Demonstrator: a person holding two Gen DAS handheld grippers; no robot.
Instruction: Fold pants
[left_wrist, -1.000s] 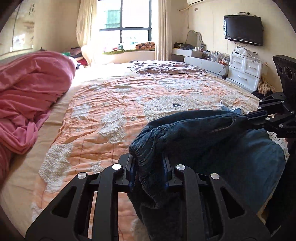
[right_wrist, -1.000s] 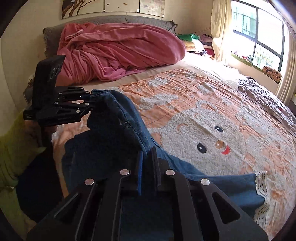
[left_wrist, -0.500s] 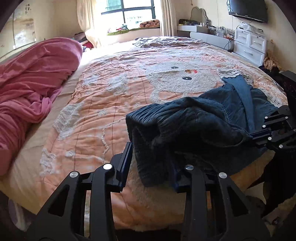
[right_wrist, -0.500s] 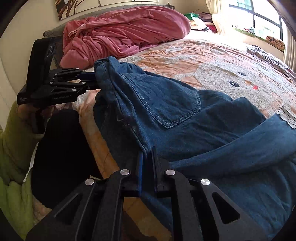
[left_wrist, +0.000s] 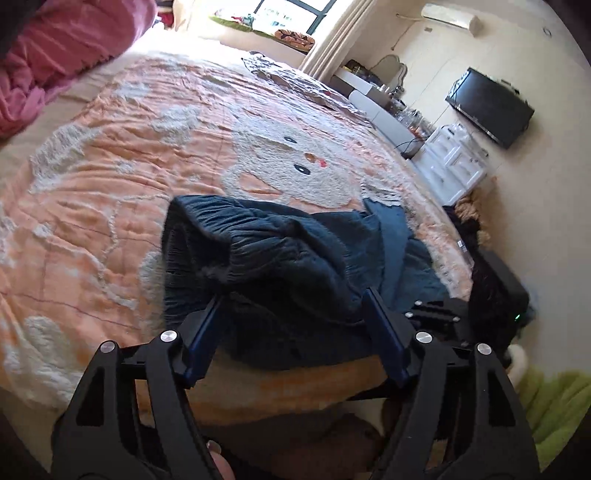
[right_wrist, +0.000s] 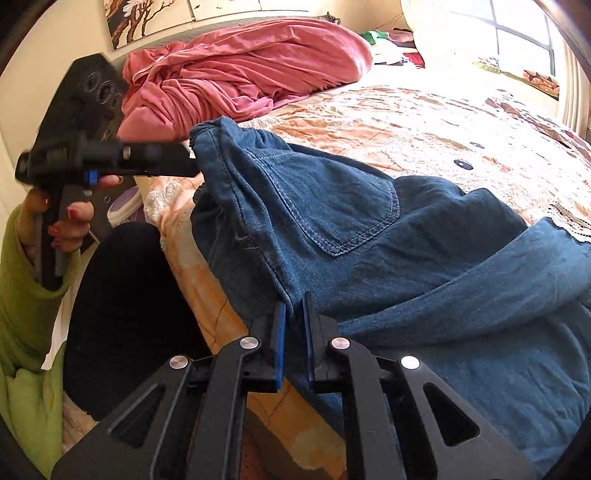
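Note:
Dark blue denim pants (left_wrist: 295, 251) lie bunched on the orange bedspread (left_wrist: 110, 184) near the bed's front edge, the gathered waistband (left_wrist: 229, 221) facing me. My left gripper (left_wrist: 291, 314) straddles the near part of the pants; its jaws are opening and the pads stand clear of the cloth. In the right wrist view the pants (right_wrist: 369, 229) show a back pocket (right_wrist: 332, 206), and my right gripper (right_wrist: 293, 314) is shut on their near seam edge. The left gripper (right_wrist: 184, 162) hangs at the waistband corner, held by a hand in a green sleeve.
A crumpled pink duvet (right_wrist: 240, 70) lies at the head of the bed. A wall TV (left_wrist: 491, 107) and white drawers (left_wrist: 454, 158) stand beyond the bed's far side. A person's black-clad leg (right_wrist: 122, 314) is against the bed edge.
The left gripper has let go of the waistband and its jaws have spread wide. The pants have come down from the air onto the bed. The right gripper keeps its hold.

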